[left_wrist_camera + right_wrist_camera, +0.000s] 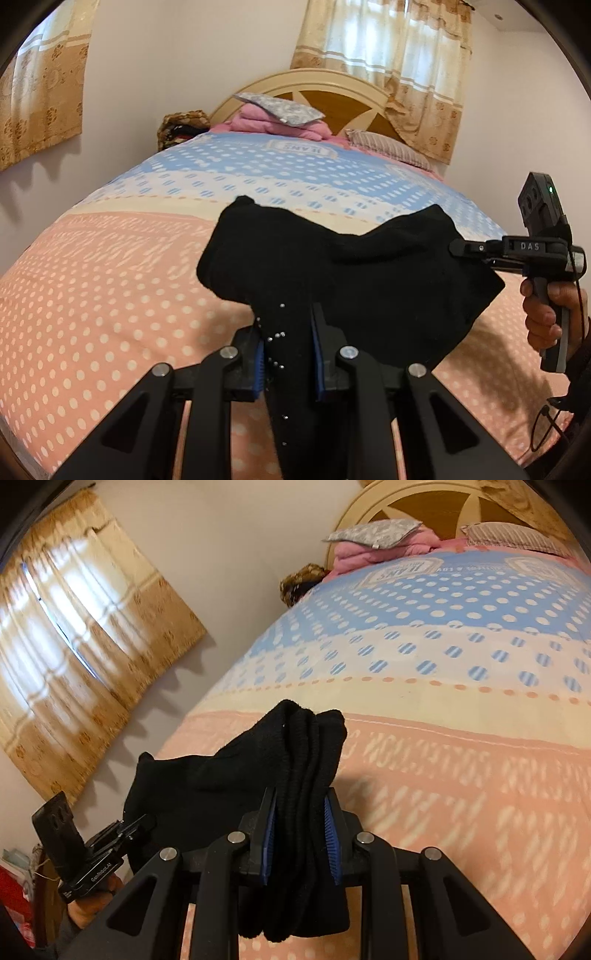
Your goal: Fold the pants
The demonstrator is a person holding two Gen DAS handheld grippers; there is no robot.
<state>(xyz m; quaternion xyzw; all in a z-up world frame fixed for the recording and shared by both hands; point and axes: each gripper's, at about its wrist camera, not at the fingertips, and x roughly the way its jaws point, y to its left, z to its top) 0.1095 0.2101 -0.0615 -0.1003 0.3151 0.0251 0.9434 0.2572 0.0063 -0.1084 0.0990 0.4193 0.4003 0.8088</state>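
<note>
Pants (347,266) above dotted bedspread (110,280)

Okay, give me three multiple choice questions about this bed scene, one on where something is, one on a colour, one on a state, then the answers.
1. Where is the grey patterned pillow?
A. on the pink bedding by the headboard
B. on the floor
C. in a claw

2. What colour are the pants?
A. white
B. black
C. red

3. How is the left claw?
A. wide open
B. out of sight
C. shut on the pants

Answers: 1 A, it lies atop the pink pile. 2 B, the fabric is plainly black. 3 C, its pads pinch the cloth, as the right claw does.
</note>
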